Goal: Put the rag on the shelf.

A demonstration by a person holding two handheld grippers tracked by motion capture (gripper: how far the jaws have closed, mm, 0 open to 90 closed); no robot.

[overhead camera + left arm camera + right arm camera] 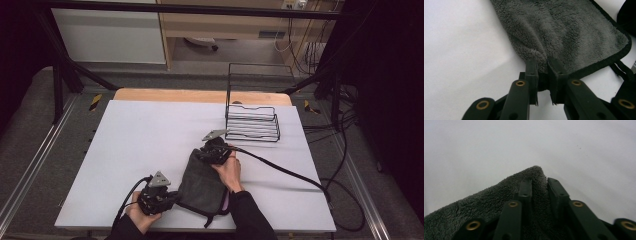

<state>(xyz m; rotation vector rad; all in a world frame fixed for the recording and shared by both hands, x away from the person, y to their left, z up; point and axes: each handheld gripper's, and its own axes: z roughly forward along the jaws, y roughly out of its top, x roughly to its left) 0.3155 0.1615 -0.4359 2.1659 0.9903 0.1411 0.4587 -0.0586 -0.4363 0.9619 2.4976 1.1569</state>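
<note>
Grey towel [202,186] edges pinched by left hand-held gripper [170,199] and right hand-held gripper [212,151], open table [145,140] around.

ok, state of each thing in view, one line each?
left gripper: shut on the towel's near edge
right gripper: shut on the towel's far corner
towel: dark grey, folded, lying on the table
wire rack: upright, empty, at the far right
table: covered with a white sheet
</note>
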